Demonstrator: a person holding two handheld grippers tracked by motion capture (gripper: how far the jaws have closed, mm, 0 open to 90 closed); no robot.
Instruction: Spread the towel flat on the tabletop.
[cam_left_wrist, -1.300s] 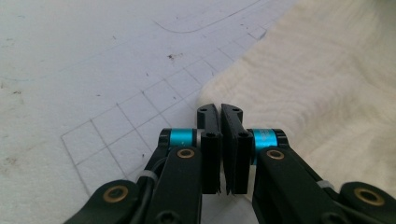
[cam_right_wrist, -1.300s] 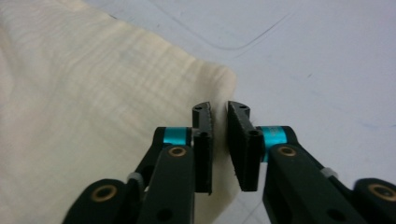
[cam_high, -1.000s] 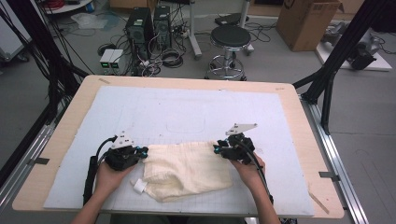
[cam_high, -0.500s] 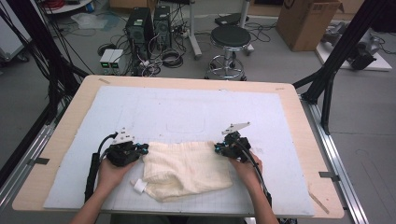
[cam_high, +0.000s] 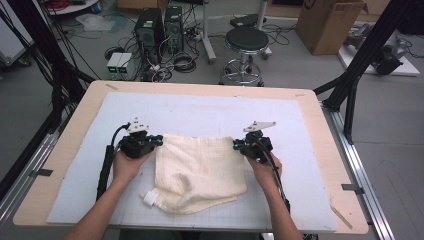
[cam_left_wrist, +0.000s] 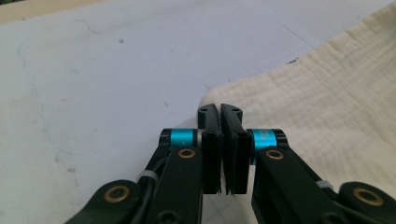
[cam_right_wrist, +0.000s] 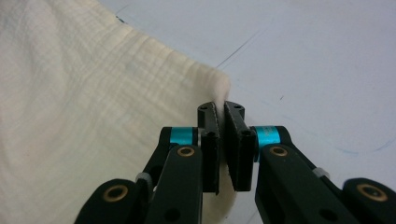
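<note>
A: Start nearest you. What is that white tab (cam_high: 148, 199) at the cloth's near corner?

B: It looks like a sewn-in label, too small for any writing to be made out. No brand or lettering can be read anywhere else in the scene either.

A: And the cloth (cam_high: 200, 170) itself?

B: Cream, crinkled, thin. Judging by how it slumps, it is light and limp, not slippery and not fragile. It lies flat on the pale mat of the table (cam_high: 320, 125), between your hands, its far edge pulled fairly straight.

A: Where do you hold it?

B: At the two far corners, which is the right place for a soft sheet: corners keep the edge taut. Your left tool (cam_left_wrist: 220, 112) is pressed together right at the left far corner; the fabric meets the tips, and the pinch there looks very shallow. Your right tool (cam_right_wrist: 220, 108) is pinching the right far corner, with fabric showing between its tips.

A: Any risk?

B: A shallow bite may slip if you lift quickly.
</note>
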